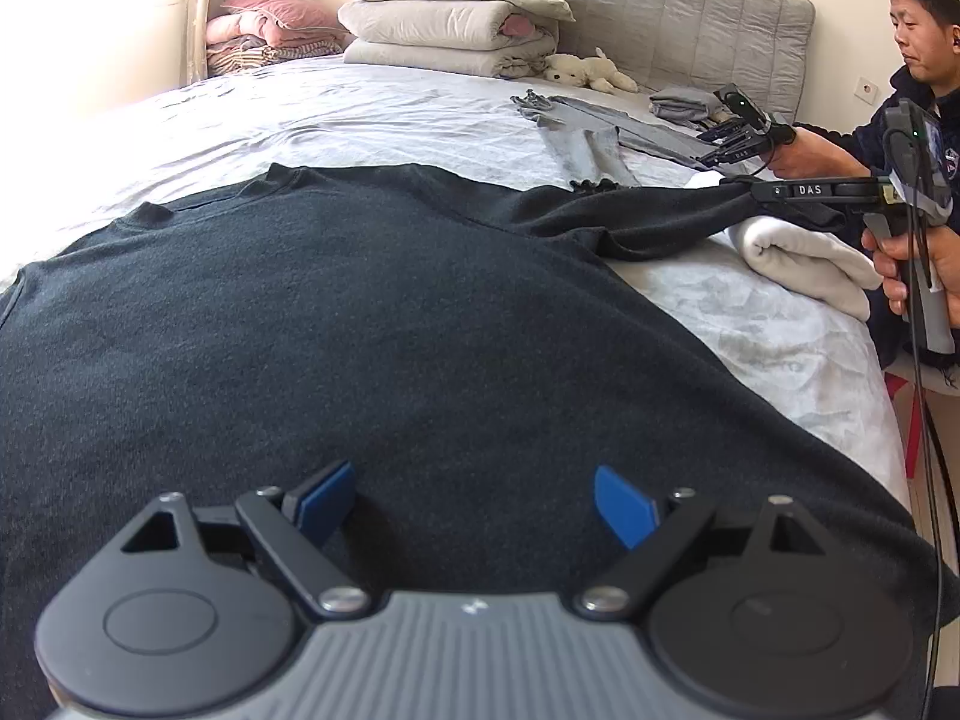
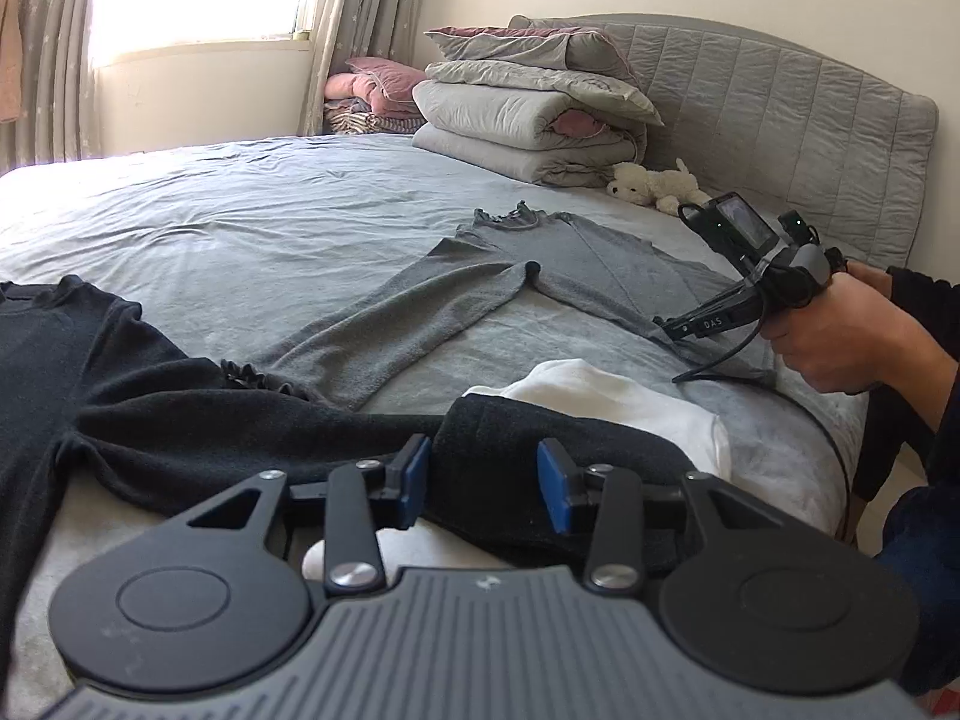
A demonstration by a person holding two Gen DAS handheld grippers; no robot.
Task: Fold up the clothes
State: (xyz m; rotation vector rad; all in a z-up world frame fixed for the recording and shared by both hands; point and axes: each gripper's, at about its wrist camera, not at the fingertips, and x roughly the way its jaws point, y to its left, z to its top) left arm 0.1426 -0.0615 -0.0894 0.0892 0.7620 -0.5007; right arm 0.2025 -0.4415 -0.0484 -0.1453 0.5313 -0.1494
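Observation:
A dark long-sleeved shirt (image 1: 336,324) lies spread flat on the bed. My left gripper (image 1: 474,498) hovers over its lower body, jaws wide open and empty. In the right wrist view the shirt's sleeve (image 2: 486,468) runs between the blue pads of my right gripper (image 2: 485,483); the jaws are partly apart around the sleeve end, and a firm grip cannot be confirmed. In the left wrist view the right gripper (image 1: 756,192) holds the sleeve stretched out to the right.
A folded white cloth (image 2: 606,402) lies under the sleeve near the bed's right edge. A grey shirt (image 2: 480,294) lies spread beyond it, where another person (image 1: 918,60) works with a gripper (image 2: 678,324). Stacked quilts (image 2: 528,114) and a plush toy (image 2: 654,183) sit by the headboard.

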